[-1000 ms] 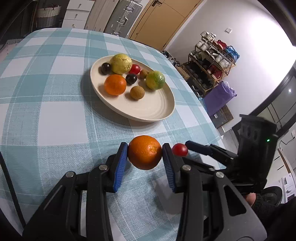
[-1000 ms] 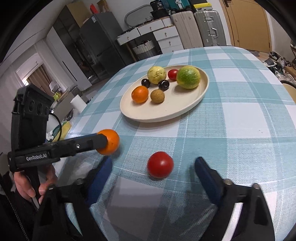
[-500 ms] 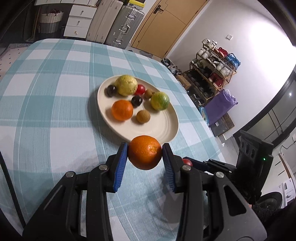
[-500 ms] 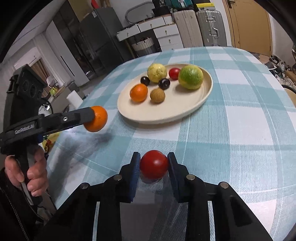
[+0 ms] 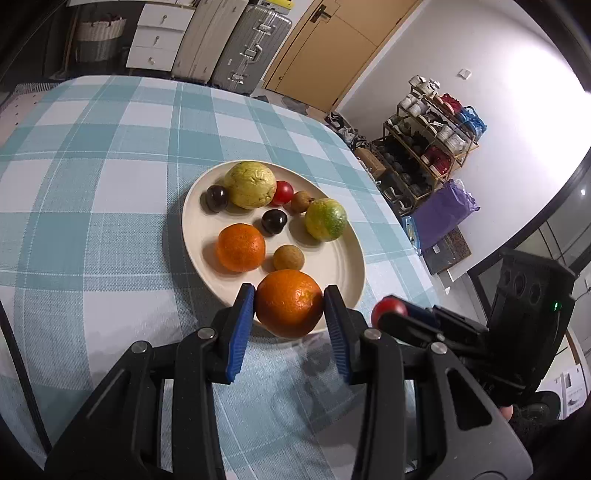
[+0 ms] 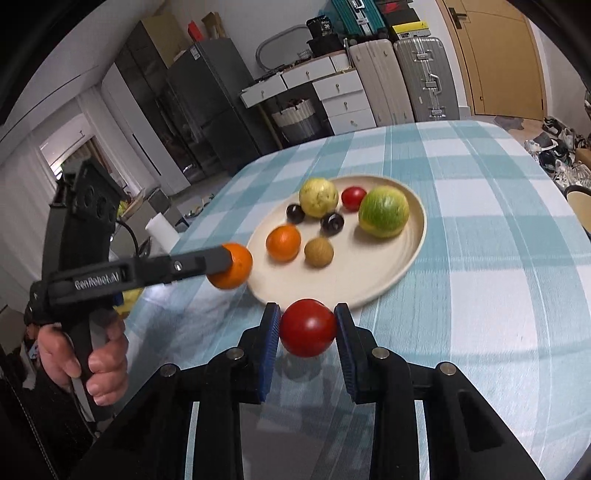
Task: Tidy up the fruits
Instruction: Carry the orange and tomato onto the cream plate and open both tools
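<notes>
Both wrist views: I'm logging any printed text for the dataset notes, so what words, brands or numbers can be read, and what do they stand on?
"GenRobot.AI" in pale letters on the side of the black left gripper, which holds the orange.
A white label on a black box atop the white drawer cabinet seems to carry a number, too small to read surely.
A white paper at the left wrist view's right edge bears print, too small to read.
No other text is legible.

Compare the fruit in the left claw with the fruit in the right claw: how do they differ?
The orange in the left claw is bigger than the tomato in the right claw. The orange has dull, pitted orange skin; the tomato is red, smooth and shiny. The orange hangs over the plate rim; the tomato is just short of it. Both are round and clamped between blue pads.
</notes>
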Available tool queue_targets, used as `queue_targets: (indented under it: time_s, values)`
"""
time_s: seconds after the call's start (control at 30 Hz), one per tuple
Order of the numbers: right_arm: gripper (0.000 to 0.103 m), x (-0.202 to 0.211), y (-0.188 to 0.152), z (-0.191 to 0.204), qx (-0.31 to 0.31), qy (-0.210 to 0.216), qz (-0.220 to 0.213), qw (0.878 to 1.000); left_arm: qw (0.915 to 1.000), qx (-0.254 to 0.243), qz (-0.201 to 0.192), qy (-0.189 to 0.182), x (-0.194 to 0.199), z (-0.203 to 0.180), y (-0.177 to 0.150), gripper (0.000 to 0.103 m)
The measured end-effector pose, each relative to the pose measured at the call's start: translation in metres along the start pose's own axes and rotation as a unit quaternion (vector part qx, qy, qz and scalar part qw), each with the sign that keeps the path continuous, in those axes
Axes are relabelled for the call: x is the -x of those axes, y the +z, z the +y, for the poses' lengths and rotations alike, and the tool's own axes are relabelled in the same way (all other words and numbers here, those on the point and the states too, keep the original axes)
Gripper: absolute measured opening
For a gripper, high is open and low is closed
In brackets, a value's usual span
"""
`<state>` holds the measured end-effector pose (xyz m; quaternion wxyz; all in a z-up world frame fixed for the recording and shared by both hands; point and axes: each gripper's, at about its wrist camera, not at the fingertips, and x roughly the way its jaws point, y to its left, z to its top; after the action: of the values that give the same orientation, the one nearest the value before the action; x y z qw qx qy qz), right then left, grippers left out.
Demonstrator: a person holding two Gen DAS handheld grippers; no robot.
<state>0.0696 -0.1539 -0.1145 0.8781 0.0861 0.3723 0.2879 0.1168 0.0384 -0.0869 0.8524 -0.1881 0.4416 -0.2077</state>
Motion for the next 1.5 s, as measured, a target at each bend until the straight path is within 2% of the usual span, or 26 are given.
queue_targets:
  time_s: [0.5,1.07,1.13,1.17,1.2,1.23,1.33,1.4,1.5]
  values:
    - [0.031,-0.033,0.051,-0.01,0.006,0.011,-0.001,1.0,0.9997,-0.01,0.023,0.008,-0.032,-0.003,0.009,0.035]
    - [0.032,-0.069,0.078,-0.012,0.02,0.002,0.009,1.0,0.9993,-0.014,0.034,0.007,-0.055,-0.005,0.018,0.035]
    - [0.037,-0.071,0.08,-0.012,0.023,-0.006,0.009,1.0,0.9993,-0.019,0.03,0.014,-0.055,-0.006,0.021,0.039]
    - [0.047,-0.071,0.081,-0.011,0.025,-0.005,0.007,1.0,0.9992,-0.019,0.029,0.017,-0.054,-0.006,0.022,0.041]
    - [0.053,-0.068,0.081,-0.011,0.025,-0.003,-0.002,1.0,0.9993,-0.019,0.027,0.016,-0.053,-0.006,0.023,0.048]
    - [0.053,-0.064,0.081,-0.011,0.025,-0.003,-0.01,1.0,0.9994,-0.017,0.025,0.016,-0.051,-0.006,0.023,0.053]
    - [0.055,-0.052,0.081,-0.013,0.023,-0.003,-0.029,0.999,0.9997,-0.018,0.011,0.016,-0.042,-0.007,0.024,0.055]
    - [0.064,-0.042,0.08,-0.017,0.013,-0.007,-0.041,0.999,0.9997,-0.019,0.003,0.017,-0.036,-0.009,0.024,0.055]
    - [0.07,-0.024,0.075,-0.023,0.0,-0.013,-0.067,0.998,0.9995,-0.021,-0.009,0.023,-0.026,-0.012,0.023,0.057]
